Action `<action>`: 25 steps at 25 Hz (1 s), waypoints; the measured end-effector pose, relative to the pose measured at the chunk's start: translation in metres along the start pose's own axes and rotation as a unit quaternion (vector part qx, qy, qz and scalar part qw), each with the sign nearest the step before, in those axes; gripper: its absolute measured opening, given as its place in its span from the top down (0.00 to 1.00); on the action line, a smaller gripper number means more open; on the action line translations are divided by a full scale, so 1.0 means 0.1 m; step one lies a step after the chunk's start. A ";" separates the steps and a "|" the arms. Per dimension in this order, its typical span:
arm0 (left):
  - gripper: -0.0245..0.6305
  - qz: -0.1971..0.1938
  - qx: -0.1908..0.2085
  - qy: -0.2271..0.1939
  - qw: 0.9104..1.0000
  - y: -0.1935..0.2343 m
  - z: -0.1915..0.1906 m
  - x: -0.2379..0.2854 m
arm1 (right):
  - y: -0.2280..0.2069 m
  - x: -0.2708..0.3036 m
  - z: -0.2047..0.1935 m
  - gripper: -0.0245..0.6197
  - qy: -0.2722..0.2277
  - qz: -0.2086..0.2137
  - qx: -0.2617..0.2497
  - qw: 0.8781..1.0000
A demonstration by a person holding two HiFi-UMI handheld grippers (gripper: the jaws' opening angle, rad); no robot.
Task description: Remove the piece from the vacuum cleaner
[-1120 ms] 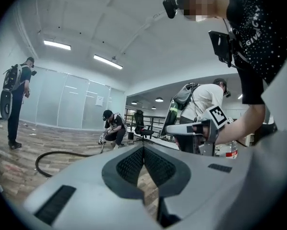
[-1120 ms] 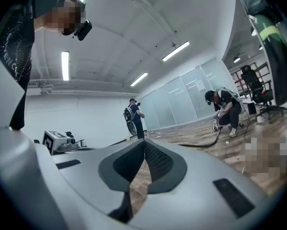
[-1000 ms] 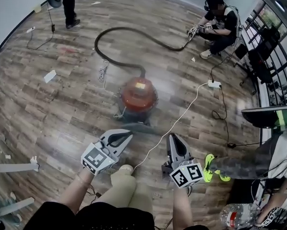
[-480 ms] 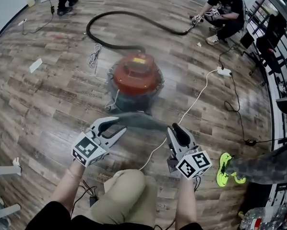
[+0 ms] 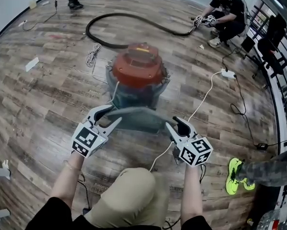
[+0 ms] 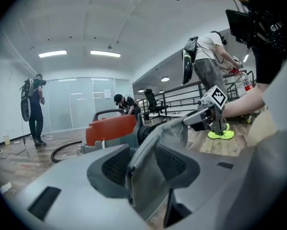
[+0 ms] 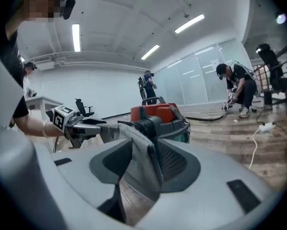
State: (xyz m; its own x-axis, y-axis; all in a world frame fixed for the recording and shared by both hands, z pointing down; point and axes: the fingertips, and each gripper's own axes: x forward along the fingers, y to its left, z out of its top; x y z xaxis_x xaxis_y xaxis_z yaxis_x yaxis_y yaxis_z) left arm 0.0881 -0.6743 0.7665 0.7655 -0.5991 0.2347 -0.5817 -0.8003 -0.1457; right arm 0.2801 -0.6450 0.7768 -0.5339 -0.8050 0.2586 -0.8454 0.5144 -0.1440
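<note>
A red-topped vacuum cleaner (image 5: 137, 71) stands on the wood floor just ahead of me. In front of it a grey cloth piece (image 5: 138, 119) stretches between my two grippers. The left gripper (image 5: 105, 116) has the cloth's left end between its jaws, which are opening and stand apart. The right gripper (image 5: 174, 127) has the right end between its jaws, also opening. In the left gripper view the cloth (image 6: 153, 176) drapes loosely between the pads, with the vacuum (image 6: 110, 128) behind. The right gripper view shows the cloth (image 7: 141, 162) hanging the same way.
A black hose (image 5: 114, 20) loops from the vacuum to a crouching person (image 5: 225, 13) at the back right. A white cable (image 5: 201, 104) runs to a power strip (image 5: 228, 74). A coiled cord (image 5: 91, 54) lies left. My knee (image 5: 129, 195) is below; a green shoe (image 5: 237, 176) is at the right.
Both grippers went from shut to apart. They moved forward and spread, and the grey cloth now spans between them close to the vacuum, which has come nearer in the head view.
</note>
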 end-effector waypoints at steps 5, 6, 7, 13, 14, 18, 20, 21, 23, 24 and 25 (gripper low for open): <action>0.92 0.007 0.006 0.005 1.000 -0.08 -0.01 -0.01 | 0.14 -0.01 -0.01 0.92 0.009 -0.009 -0.082 0.997; 0.92 0.007 0.005 0.006 1.000 -0.12 0.01 -0.03 | 0.17 -0.05 -0.03 0.92 0.007 0.001 -0.074 0.997; 0.92 0.005 0.003 0.003 1.000 -0.16 0.03 -0.05 | 0.21 -0.10 -0.05 0.92 0.001 0.010 -0.062 0.998; 0.92 -0.012 -0.014 -0.049 0.999 -0.40 0.20 -0.35 | 0.32 -0.43 -0.09 0.92 -0.050 0.025 -0.014 0.998; 0.92 -0.012 -0.015 -0.041 0.999 -0.41 0.15 -0.33 | 0.33 -0.42 -0.10 0.89 -0.045 0.021 -0.014 0.999; 0.85 0.010 -0.071 -0.014 0.997 -0.38 -0.07 -0.33 | 0.30 -0.43 0.01 0.55 -0.080 0.012 0.059 0.995; 0.85 0.029 -0.080 -0.026 0.996 -0.32 -0.06 -0.38 | 0.25 -0.44 0.04 0.55 -0.089 0.007 0.069 0.994; 0.85 0.031 -0.091 -0.043 0.994 -0.30 -0.02 -0.41 | 0.25 -0.43 0.04 0.55 -0.089 0.010 0.065 0.994; 0.85 0.028 -0.113 -0.086 0.989 -0.26 0.12 -0.47 | 0.24 -0.40 0.04 0.55 -0.089 0.014 0.062 0.994; 0.85 0.026 -0.111 -0.097 0.989 -0.25 0.19 -0.49 | 0.25 -0.38 0.04 0.55 -0.089 0.015 0.063 0.994; 0.85 0.023 -0.098 -0.099 0.990 -0.26 0.24 -0.49 | 0.26 -0.36 0.05 0.55 -0.088 0.016 0.059 0.994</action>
State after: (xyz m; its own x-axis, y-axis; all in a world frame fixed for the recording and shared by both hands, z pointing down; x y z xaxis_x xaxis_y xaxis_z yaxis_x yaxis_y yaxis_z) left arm 0.0721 -0.6252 0.7353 0.7644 -0.6436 0.0372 -0.6447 -0.7633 0.0423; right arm 0.2774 -0.6039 0.7590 -0.5469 -0.8332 0.0815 -0.8181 0.5112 -0.2635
